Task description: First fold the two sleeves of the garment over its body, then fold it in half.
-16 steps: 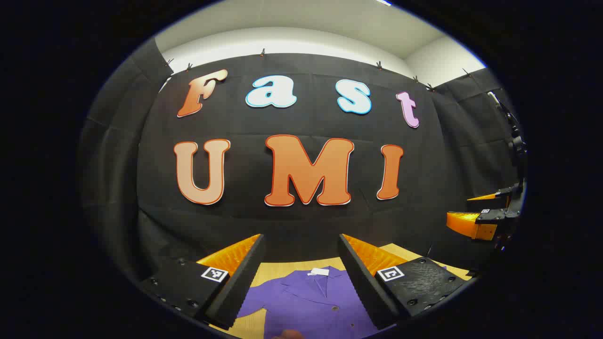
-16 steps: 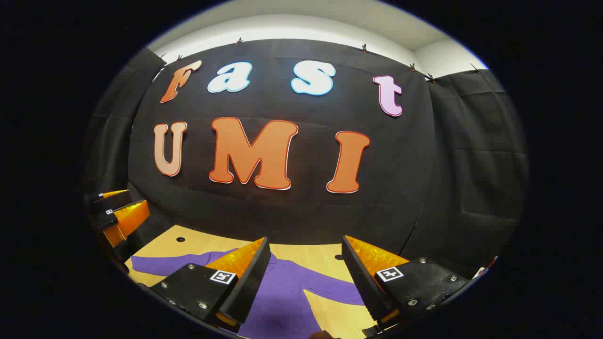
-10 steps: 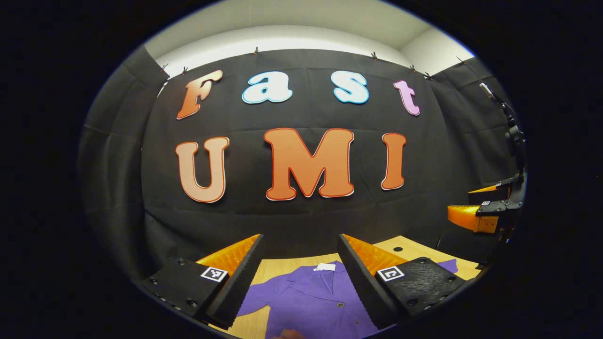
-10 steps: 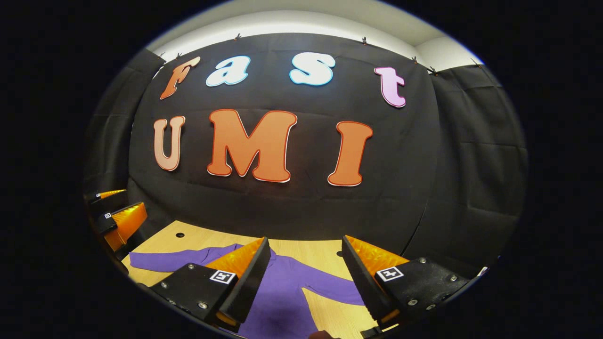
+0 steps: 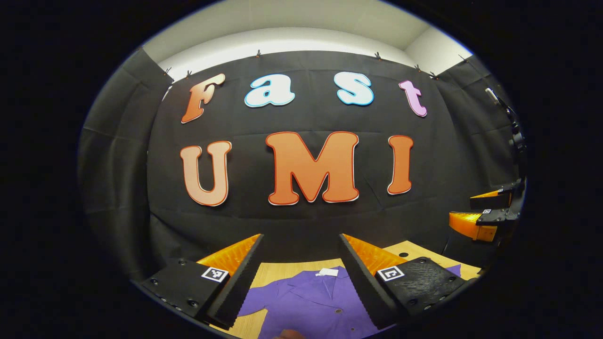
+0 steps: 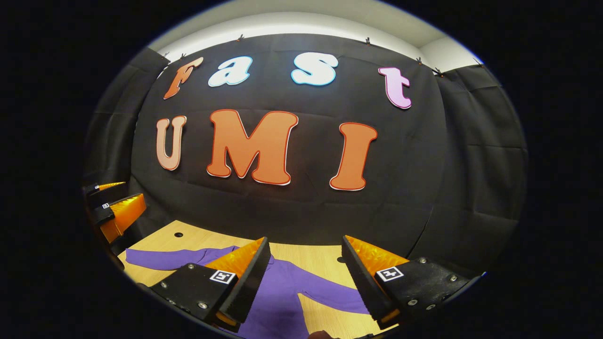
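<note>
Two grippers hang above a light wooden table (image 6: 325, 258), both with their fingers spread wide and nothing between them. In the left gripper view the left gripper (image 5: 299, 275) is held over the purple garment (image 5: 306, 301), which lies flat on the wood with its collar toward the black cloth wall (image 5: 301, 221); a small white tag (image 5: 327, 272) sits at the neck and a couple of buttons show down the front. Off at the right edge of that view the right gripper (image 5: 480, 214) is up in the air, apart from the cloth, its fingers likewise parted.

In the right gripper view the right gripper (image 6: 306, 278) looks down on the garment's (image 6: 278, 301) body, with one sleeve (image 6: 174, 258) stretched out flat to the left and the other sleeve (image 6: 330, 296) angling off to the right. Both sleeves lie spread on the wood, not yet folded over the body. The left gripper (image 6: 115, 207) shows at the left edge, raised clear of the table.

Bare wood runs between the collar and the wall, with two small dark holes (image 6: 178, 234) in the tabletop near the far edge. Nothing else stands on the table beside the garment.
</note>
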`<state>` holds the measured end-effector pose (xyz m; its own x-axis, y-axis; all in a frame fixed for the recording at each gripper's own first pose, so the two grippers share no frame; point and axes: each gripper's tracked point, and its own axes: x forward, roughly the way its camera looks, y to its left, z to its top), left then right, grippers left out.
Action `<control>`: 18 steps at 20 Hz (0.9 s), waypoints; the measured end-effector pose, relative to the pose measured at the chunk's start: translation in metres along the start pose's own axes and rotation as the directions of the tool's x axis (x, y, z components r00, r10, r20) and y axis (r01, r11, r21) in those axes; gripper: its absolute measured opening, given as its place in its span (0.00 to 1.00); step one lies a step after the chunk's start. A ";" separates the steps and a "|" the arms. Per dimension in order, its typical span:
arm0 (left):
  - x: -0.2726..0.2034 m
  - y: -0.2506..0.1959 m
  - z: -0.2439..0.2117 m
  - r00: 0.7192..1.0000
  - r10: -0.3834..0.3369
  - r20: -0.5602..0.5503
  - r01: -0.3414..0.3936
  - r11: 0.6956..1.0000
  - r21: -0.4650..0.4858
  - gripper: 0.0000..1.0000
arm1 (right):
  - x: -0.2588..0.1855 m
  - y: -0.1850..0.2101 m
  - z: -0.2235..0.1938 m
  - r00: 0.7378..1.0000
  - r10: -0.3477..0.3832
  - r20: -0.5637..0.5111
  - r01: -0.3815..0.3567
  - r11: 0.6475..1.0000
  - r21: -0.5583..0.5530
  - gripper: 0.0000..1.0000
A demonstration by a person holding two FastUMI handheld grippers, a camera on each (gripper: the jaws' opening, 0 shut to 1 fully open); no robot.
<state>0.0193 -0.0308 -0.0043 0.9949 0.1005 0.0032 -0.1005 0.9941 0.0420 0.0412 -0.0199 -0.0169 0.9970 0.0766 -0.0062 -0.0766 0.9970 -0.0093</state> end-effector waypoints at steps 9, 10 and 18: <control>-0.002 -0.003 -0.004 1.000 0.019 -0.001 -0.019 0.999 0.030 1.00 | 0.011 -0.008 -0.023 0.999 -0.002 -0.044 0.002 1.000 0.011 0.93; -0.002 -0.003 -0.002 1.000 0.025 0.005 -0.025 0.999 0.029 1.00 | 0.013 -0.013 -0.025 0.999 -0.012 -0.051 0.013 1.000 0.013 0.93; -0.008 -0.001 -0.004 0.999 0.043 0.006 -0.043 0.999 0.027 0.99 | 0.027 -0.059 -0.079 0.980 -0.118 -0.158 0.115 0.993 -0.028 0.93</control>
<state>0.0114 -0.0326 -0.0086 0.9897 0.1430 0.0113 -0.1435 0.9873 0.0687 0.0721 -0.0779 -0.0953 0.9856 -0.0444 -0.1634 0.0387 0.9985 -0.0377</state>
